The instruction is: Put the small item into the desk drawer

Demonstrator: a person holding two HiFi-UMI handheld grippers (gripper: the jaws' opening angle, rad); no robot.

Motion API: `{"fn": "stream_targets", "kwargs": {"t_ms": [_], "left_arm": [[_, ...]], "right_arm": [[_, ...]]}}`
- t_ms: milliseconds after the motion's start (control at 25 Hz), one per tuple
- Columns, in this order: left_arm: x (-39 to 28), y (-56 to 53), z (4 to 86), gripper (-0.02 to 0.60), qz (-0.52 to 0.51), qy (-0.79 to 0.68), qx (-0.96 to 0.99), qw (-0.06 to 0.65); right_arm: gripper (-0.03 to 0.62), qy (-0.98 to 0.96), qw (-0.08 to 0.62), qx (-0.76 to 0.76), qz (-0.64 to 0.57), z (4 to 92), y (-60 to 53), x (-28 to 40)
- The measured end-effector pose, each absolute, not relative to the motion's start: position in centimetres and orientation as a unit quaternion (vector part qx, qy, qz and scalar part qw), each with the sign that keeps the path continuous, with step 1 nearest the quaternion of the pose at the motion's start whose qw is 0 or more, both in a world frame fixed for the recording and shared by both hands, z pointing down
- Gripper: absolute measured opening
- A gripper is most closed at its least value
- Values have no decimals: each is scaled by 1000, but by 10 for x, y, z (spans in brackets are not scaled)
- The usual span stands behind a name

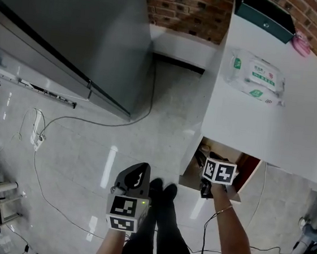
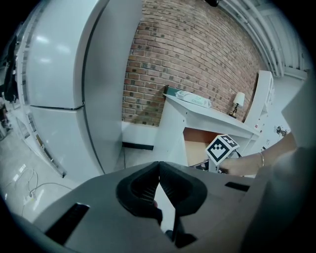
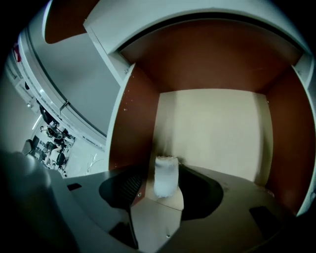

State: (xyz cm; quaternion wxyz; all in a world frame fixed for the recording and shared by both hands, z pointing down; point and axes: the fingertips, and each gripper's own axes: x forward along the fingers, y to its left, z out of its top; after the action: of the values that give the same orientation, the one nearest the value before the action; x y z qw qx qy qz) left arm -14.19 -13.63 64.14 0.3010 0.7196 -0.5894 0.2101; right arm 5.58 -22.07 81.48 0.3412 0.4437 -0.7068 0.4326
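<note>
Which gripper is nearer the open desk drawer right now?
Right. The right gripper reaches into the drawer, jaws open with the small white item between them. The left gripper hangs shut over the floor, left of the drawer.

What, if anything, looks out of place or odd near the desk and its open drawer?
Nothing looks spilled or damaged. Only the loose cable trailing across the floor looks untidy. The small white item stands upright inside the drawer.
</note>
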Motion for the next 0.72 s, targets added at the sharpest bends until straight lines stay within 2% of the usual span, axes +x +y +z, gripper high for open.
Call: {"fn": "stream_targets", "kwargs": {"t_ms": [720], "left_arm": [[-116,-144,576,21,204,-553,763,265]], "right_arm": [[196,-754,225,495,369,646,-181,64]]}}
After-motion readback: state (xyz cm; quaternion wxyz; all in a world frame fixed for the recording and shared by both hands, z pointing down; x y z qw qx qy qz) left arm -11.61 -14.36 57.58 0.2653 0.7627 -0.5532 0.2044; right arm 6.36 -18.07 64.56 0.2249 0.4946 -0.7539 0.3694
